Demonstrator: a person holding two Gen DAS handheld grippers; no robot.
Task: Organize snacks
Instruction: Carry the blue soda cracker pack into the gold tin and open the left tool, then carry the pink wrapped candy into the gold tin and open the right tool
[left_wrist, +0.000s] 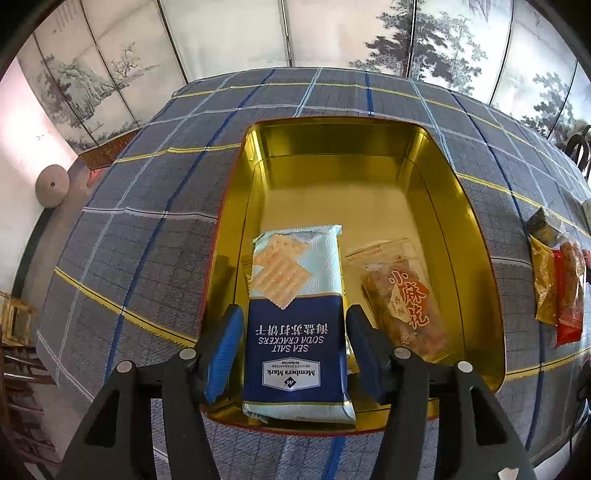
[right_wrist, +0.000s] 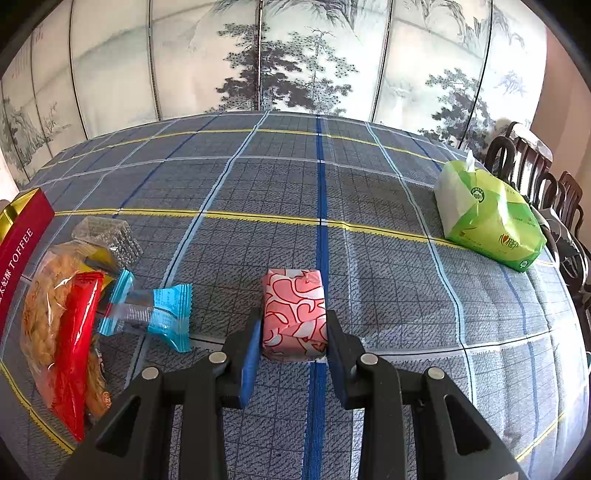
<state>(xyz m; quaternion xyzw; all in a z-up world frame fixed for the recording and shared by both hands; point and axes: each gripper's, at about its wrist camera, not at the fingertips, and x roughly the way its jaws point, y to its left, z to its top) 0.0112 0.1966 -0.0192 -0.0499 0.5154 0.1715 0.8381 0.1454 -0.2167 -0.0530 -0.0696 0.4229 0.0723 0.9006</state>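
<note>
Now mid-sort: left gripper (left_wrist: 295, 354) parted, clear of crackers (left_wrist: 297, 325) lying between in tin (left_wrist: 476, 280); right gripper (right_wrist: 293, 343) clamped on pink packet (right_wrist: 294, 314). Next: lift packet across into tin.

Glossy gold metal tin (left_wrist: 461, 229), woven tablecloth (left_wrist: 147, 240)

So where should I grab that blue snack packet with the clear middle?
Take the blue snack packet across its narrow clear middle, coming from above. It lies flat on the tablecloth, and the crimped ends flare wider; approach from its right, since other snacks crowd its left.
</note>
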